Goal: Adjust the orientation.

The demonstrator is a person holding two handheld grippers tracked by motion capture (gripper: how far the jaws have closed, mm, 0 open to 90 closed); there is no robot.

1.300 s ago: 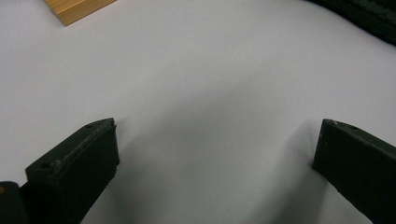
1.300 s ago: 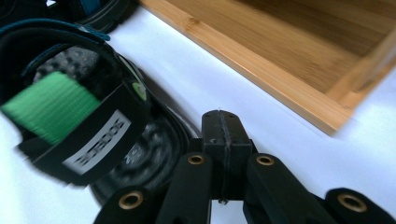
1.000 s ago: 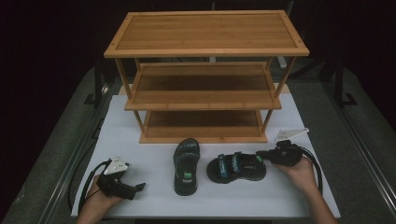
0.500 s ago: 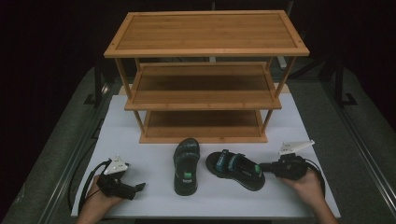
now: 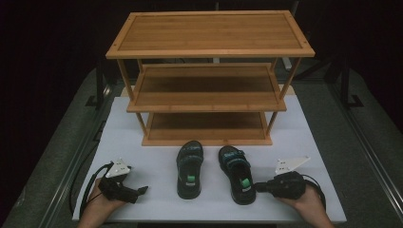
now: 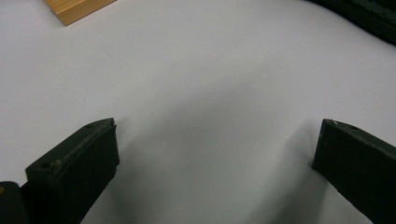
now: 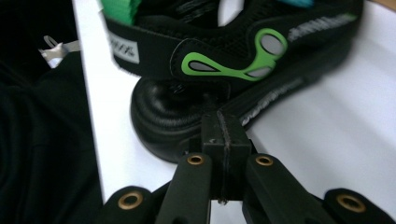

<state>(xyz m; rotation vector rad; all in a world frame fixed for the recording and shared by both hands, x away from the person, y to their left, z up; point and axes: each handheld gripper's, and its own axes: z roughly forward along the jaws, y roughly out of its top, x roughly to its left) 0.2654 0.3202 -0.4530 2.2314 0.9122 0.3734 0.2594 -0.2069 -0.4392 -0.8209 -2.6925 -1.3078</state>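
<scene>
Two black sandals with green and teal trim lie side by side on the white table [image 5: 309, 142] in front of a wooden rack, toes toward it: the left sandal [image 5: 189, 168] and the right sandal [image 5: 236, 173]. My right gripper [image 5: 259, 186] lies level at the right sandal's heel. In the right gripper view its jaws are shut [image 7: 223, 133] with nothing between them, and their tips touch the sole of the sandal [image 7: 224, 51] at the heel. My left gripper [image 5: 141, 191] rests at the near left of the table, open [image 6: 217, 154] over bare white surface.
A three-tier bamboo shoe rack [image 5: 209, 99] stands at the back of the table; its bottom shelf lies just beyond the sandals' toes. A corner of the rack [image 6: 77, 7] and a black sole edge [image 6: 369, 18] appear in the left gripper view. Dark floor surrounds the table.
The right sandal has swung from lying crosswise to pointing at the rack, parallel to the left one. My right gripper moved toward the near edge with its heel. The left gripper stayed put.
</scene>
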